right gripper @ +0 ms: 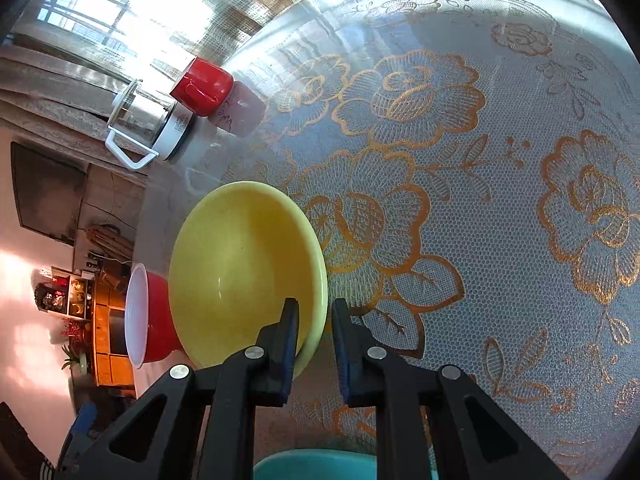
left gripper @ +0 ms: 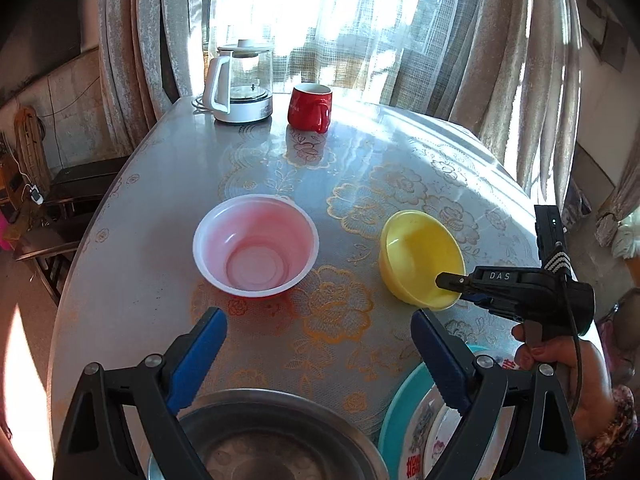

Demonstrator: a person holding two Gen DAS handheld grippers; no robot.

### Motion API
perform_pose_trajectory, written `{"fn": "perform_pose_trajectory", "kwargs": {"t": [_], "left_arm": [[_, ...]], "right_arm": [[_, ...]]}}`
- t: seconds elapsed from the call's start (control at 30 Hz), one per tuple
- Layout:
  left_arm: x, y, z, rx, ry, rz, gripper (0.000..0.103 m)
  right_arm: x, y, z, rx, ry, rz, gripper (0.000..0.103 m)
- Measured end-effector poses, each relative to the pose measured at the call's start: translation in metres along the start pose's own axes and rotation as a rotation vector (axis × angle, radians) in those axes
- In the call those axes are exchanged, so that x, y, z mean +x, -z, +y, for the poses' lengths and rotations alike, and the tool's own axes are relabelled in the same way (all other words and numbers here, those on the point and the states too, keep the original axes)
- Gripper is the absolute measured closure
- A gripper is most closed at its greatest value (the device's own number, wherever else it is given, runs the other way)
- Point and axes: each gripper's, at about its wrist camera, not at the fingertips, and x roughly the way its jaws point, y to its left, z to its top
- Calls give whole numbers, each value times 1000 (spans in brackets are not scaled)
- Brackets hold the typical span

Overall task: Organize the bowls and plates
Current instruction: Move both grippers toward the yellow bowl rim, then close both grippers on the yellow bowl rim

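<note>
The right gripper [right gripper: 314,340] is pinching the near rim of the round yellow plastic bowl [right gripper: 240,272] — jaws pressed on its wall. The bowl is sitting on the lace-patterned table [right gripper: 480,200], near the red-and-white plastic bowl [left gripper: 256,244]; the left gripper [left gripper: 320,344] is hanging with jaws spread — nothing between them.

Window [left gripper: 320,12] backlight blows out; fisheye edges warp.

A lived-in home, probably a dining room: a round table [left gripper: 160,208] under a lace flower cloth, a glass kettle [left gripper: 240,82] and red mug [left gripper: 310,107] by the curtained window [left gripper: 320,12], a wooden chair [left gripper: 60,216] beside it, cluttered shelves [right gripper: 80,292] beyond.
</note>
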Motion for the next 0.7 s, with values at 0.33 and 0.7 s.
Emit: {"fn": "perform_pose_trajectory", "kwargs": {"t": [0.33,0.7], "left_arm": [[66,-24,-52,68,23,133,16],[110,-22,-66,60,24,264,47]], "right_arm": [[-13,8,-12,-13,11,2,86],[-14,13,-9,-45,25,-3,86]]}}
